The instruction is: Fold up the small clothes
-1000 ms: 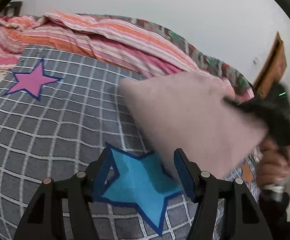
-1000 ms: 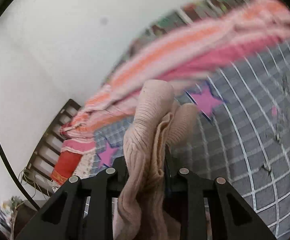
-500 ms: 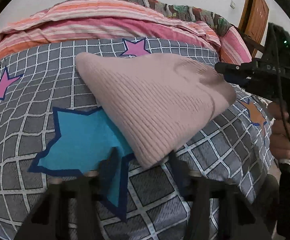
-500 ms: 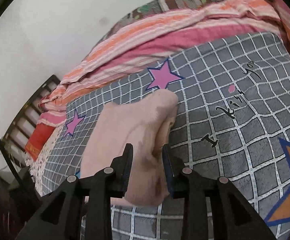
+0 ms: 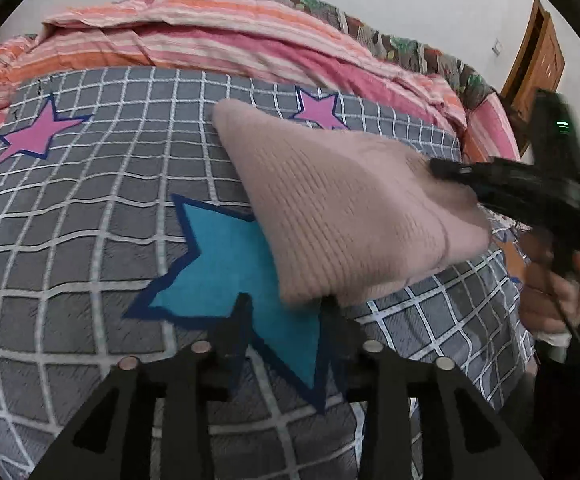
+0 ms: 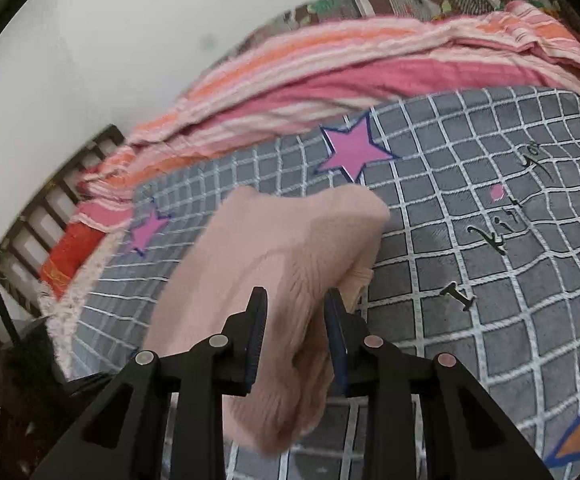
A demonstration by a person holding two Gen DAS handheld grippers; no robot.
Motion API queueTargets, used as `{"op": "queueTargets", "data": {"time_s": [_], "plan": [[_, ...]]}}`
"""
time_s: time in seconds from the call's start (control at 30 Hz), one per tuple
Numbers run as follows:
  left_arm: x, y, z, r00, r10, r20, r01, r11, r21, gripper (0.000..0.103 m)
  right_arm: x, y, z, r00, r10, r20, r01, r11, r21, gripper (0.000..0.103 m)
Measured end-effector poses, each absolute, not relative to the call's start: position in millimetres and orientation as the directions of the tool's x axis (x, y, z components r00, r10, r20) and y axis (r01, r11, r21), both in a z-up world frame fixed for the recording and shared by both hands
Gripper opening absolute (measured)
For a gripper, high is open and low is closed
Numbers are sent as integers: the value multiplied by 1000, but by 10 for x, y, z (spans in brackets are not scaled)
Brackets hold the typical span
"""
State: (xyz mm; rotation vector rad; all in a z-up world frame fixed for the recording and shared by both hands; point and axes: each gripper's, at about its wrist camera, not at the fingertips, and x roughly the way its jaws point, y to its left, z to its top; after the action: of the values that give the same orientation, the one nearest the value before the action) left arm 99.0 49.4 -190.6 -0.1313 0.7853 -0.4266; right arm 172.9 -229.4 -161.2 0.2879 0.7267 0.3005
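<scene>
A pink ribbed knit garment (image 5: 342,208) hangs stretched low over the grey checked bedspread (image 5: 90,208). Its near corner lies between the fingers of my left gripper (image 5: 286,308), whose jaws are opening; the left pad stands off the cloth and the blue star shows in the gap. My right gripper (image 5: 444,169) comes in from the right and pinches the garment's far edge. In the right wrist view my right gripper (image 6: 295,320) is shut on a thick bunch of the pink garment (image 6: 290,240), which drapes away to the left.
A pink and orange striped quilt (image 5: 210,36) is piled along the back of the bed. A wooden door (image 5: 538,64) stands at the right, a slatted bed end (image 6: 50,200) at the left. A person's hand (image 5: 554,296) holds the right gripper's handle.
Both grippers have come down with the garment, which went from a hanging bunch to a spread sheet close over the bedspread. The left jaws narrowed onto its corner, then widened again.
</scene>
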Motion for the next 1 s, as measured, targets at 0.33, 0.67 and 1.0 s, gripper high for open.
{"op": "queueTargets", "data": {"time_s": [0.33, 0.67, 1.0], "plan": [[1049, 757, -1615, 688, -463, -559, 302, 883, -360, 43, 1687, -2350, -1410, 789, 411, -457, -274, 901, 337, 13], [1864, 336, -1394, 720, -381, -580, 272, 924, -270, 51, 1873, -2366, -1612, 752, 262, -606, -151, 962, 228, 26], [2883, -3, -1697, 685, -258, -681, 233, 964, -131, 37, 2411, -2188, -1746, 719, 216, -661, -157, 976, 148, 26]]}}
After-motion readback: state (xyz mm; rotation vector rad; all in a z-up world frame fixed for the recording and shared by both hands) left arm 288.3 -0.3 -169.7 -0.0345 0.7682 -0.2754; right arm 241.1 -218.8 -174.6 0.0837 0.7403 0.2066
